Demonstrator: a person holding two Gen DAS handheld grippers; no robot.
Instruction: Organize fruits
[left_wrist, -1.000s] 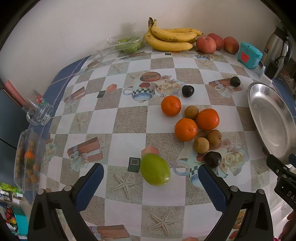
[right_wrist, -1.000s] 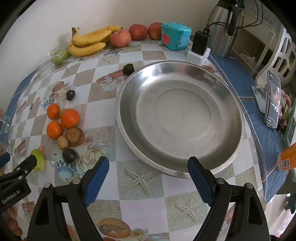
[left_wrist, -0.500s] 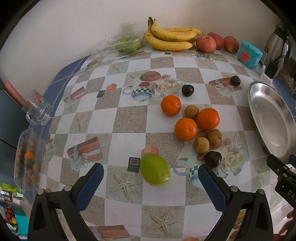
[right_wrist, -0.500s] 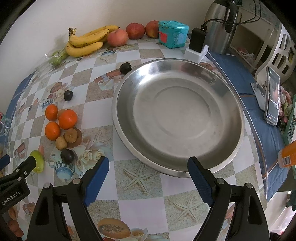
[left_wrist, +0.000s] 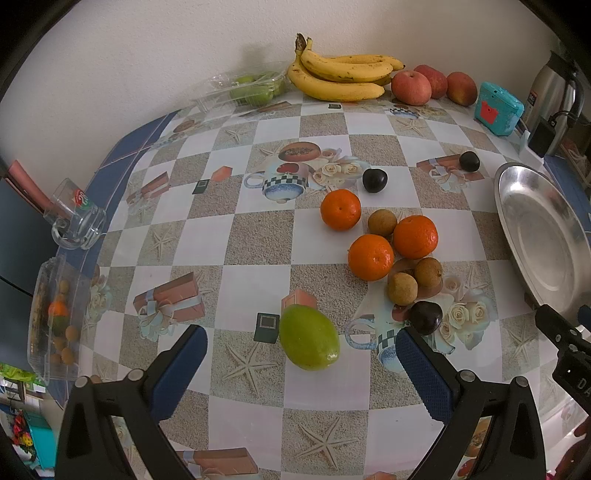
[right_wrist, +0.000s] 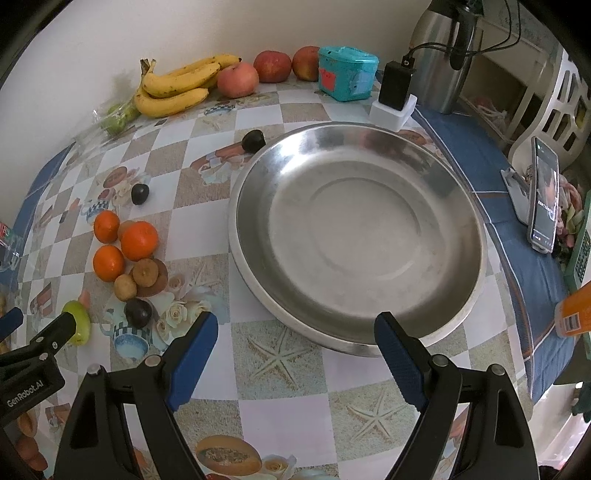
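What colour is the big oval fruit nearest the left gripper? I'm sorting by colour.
Yellow-green, with a smooth skin: the oval fruit shows best in the left wrist view.

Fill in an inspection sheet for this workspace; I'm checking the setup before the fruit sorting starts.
Surface: table under a checkered printed cloth.
Job's things: three oranges, brown longans, dark plums, a green mango loose on the cloth; bananas and apples by the wall; steel basin, nothing in it.
Clutter: glass mug, clear fruit boxes, teal box, kettle, phone on a stand.
Grippers: left hand-held gripper open near the mango; right hand-held gripper open before the basin.
Cables: black leads at the kettle and charger.
Surroundings: plain wall, white rack to the right.
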